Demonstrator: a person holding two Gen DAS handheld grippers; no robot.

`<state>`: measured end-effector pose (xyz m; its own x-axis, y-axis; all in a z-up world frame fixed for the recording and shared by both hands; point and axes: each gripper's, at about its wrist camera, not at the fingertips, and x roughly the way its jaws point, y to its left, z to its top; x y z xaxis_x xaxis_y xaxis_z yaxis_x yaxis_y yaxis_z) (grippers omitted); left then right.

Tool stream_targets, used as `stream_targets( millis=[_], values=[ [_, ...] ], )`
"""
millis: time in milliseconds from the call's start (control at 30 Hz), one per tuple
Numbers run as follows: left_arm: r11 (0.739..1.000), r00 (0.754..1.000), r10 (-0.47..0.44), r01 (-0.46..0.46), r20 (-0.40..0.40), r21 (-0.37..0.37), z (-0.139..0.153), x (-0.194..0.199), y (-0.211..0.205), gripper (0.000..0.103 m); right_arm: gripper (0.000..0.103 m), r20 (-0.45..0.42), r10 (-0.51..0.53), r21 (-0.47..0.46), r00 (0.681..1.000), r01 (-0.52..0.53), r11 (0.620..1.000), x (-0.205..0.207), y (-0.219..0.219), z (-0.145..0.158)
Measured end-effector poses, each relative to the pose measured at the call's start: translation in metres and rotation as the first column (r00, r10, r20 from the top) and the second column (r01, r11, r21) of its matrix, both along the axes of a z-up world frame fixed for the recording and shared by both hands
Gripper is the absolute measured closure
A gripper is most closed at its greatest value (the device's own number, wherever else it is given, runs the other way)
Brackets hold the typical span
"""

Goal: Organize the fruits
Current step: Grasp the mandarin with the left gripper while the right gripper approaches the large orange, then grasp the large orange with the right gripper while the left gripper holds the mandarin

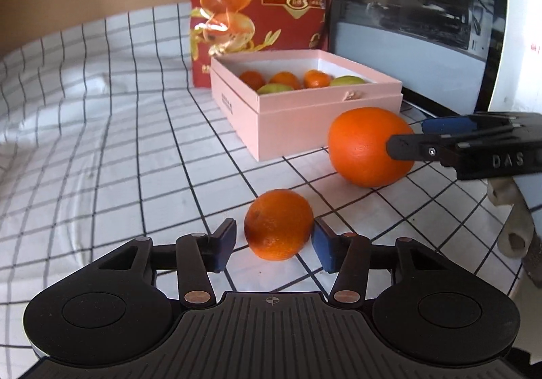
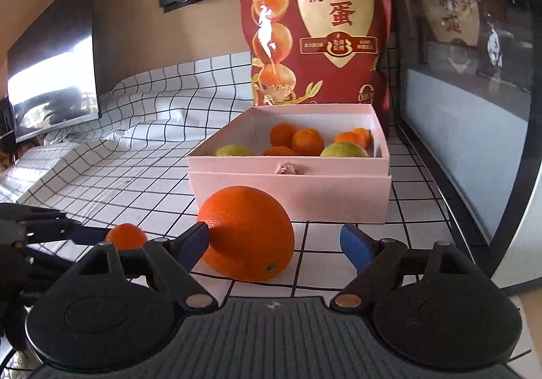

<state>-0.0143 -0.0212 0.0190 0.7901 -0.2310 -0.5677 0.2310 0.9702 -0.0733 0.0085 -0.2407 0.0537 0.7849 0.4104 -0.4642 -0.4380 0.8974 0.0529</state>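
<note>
Left wrist view: left gripper (image 1: 273,241) is open around the small orange (image 1: 278,224) on the checked cloth (image 1: 101,148); right pad touches it, left pad just clear. Big orange (image 1: 367,146) sits beside the pink box (image 1: 305,114) (fruit inside).

Right wrist view: right gripper (image 2: 275,243) is open, left finger touching the big orange (image 2: 247,231), right finger apart. Red bag (image 2: 315,23) stands behind the box (image 2: 291,196).
</note>
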Motion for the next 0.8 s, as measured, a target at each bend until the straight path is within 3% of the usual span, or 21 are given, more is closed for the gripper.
stream_targets(
  millis=[67,200,400,800],
  values=[
    [0.999,1.000,-0.010,0.010,0.002,-0.039,-0.001,0.001,0.003,0.055,0.015,0.003,0.007,-0.018,1.000,-0.007,1.000,-0.001,0.004,-0.001],
    [0.995,0.998,0.046,-0.043,0.034,-0.088,0.001,-0.002,0.018,0.055,0.010,-0.003,0.021,-0.046,1.000,-0.021,0.999,-0.001,0.009,-0.002],
    [0.980,0.992,0.124,-0.123,-0.007,-0.159,-0.004,0.001,0.043,0.055,0.010,-0.063,0.070,-0.072,0.996,-0.074,0.995,0.006,0.024,-0.005],
    [0.983,0.993,0.118,-0.117,0.001,-0.138,-0.005,0.000,0.038,0.055,0.010,-0.073,0.051,-0.221,0.996,-0.065,0.973,0.029,0.065,-0.014]
  ],
)
